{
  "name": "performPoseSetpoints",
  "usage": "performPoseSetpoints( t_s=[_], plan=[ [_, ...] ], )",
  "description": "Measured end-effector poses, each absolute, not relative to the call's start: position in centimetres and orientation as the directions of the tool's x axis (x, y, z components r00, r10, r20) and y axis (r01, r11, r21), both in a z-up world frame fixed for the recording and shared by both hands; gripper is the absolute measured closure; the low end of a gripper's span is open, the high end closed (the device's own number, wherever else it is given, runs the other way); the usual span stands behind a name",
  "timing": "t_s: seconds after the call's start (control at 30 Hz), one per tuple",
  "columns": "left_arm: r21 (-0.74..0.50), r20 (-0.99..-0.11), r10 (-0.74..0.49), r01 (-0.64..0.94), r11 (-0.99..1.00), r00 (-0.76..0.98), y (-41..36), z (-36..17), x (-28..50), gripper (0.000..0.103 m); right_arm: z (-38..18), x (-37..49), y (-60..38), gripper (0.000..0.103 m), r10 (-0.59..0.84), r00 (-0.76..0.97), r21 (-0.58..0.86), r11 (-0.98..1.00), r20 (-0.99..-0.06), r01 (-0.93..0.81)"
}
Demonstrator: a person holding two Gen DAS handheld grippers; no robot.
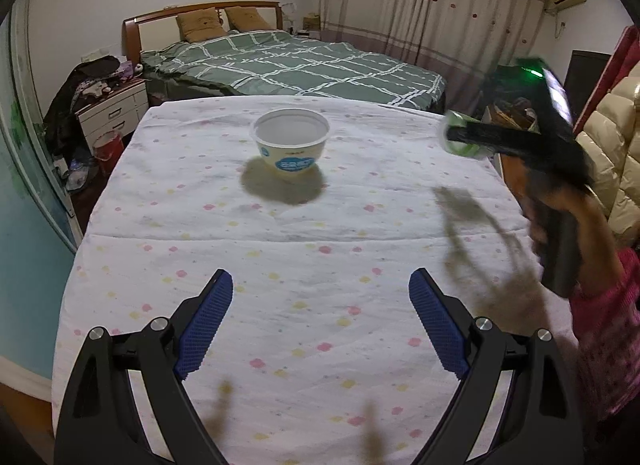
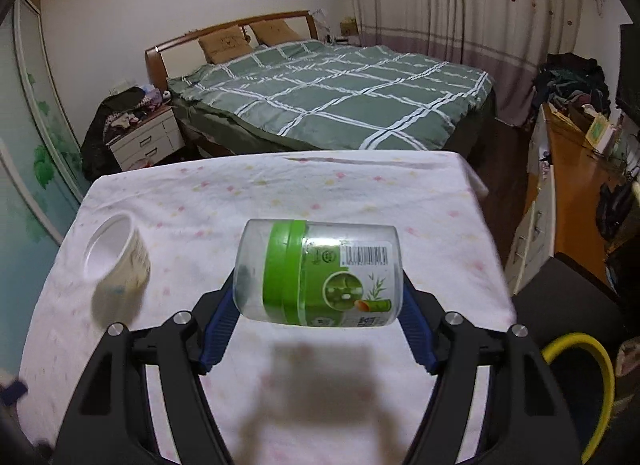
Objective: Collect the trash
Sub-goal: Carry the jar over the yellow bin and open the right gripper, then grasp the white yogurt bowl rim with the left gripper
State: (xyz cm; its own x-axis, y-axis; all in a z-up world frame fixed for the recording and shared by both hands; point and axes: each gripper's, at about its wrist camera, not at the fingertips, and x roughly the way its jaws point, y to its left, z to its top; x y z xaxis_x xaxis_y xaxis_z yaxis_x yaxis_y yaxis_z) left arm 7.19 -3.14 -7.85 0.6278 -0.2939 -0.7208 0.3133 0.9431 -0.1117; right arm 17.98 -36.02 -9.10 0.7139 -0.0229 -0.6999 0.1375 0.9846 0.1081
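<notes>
A clear plastic jar point(image 2: 318, 273) with a green lid band and label lies sideways between the blue pads of my right gripper point(image 2: 316, 305), held above the table. In the left wrist view the jar point(image 1: 460, 141) shows blurred at the right table edge, gripped by the right gripper point(image 1: 480, 133). A white paper bowl point(image 1: 291, 143) with a blue logo stands upright on the table's far middle; in the right wrist view the bowl point(image 2: 116, 255) is at the left. My left gripper point(image 1: 320, 305) is open and empty above the near table.
The table carries a white dotted cloth point(image 1: 304, 249). A green checked bed point(image 1: 296, 61) lies behind it, a white nightstand point(image 1: 112, 113) at the left. A yellow-rimmed bin point(image 2: 588, 377) sits low to the right of the table, beside a wooden desk point(image 2: 568, 193).
</notes>
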Motion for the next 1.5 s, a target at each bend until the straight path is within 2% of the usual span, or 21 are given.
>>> performPoseSetpoints(
  t_s=[0.17, 0.33, 0.6, 0.97, 1.07, 1.5],
  plan=[
    [-0.106, -0.714, -0.299, 0.325, 0.94, 0.633, -3.9, -7.4, 6.6, 0.014, -8.6, 11.4, -40.1, 0.035, -0.046, 0.724, 0.137, 0.972, -0.688, 0.192],
    [-0.097, -0.708, -0.299, 0.331, 0.939, 0.64, -4.8, -6.9, 5.9, 0.014, -9.0, 4.9, -45.0, 0.035, -0.133, 0.72, 0.128, 0.947, -0.681, 0.296],
    [-0.086, -0.717, -0.303, 0.352, 0.932, 0.627, -6.3, -6.9, 5.4, 0.014, -13.4, -1.8, -53.2, 0.035, -0.253, 0.601, 0.093, 0.871, -0.759, 0.483],
    [-0.082, -0.721, -0.319, 0.382, 0.921, 0.615, -8.3, -6.7, 6.3, 0.014, -19.4, -1.6, -56.9, 0.035, -0.29, 0.483, 0.05, 0.816, -0.826, 0.576],
    [-0.085, -0.727, -0.323, 0.387, 0.918, 0.606, -8.4, -6.8, 7.1, 0.014, -19.1, -1.9, -56.6, 0.029, -0.288, 0.493, 0.065, 0.81, -0.821, 0.582],
    [-0.013, -0.717, -0.29, 0.404, 0.915, 0.634, -9.3, -5.5, 13.6, 0.014, -16.1, -2.5, -54.9, 0.025, -0.323, 0.553, 0.052, 0.83, -0.768, 0.556]
  ],
)
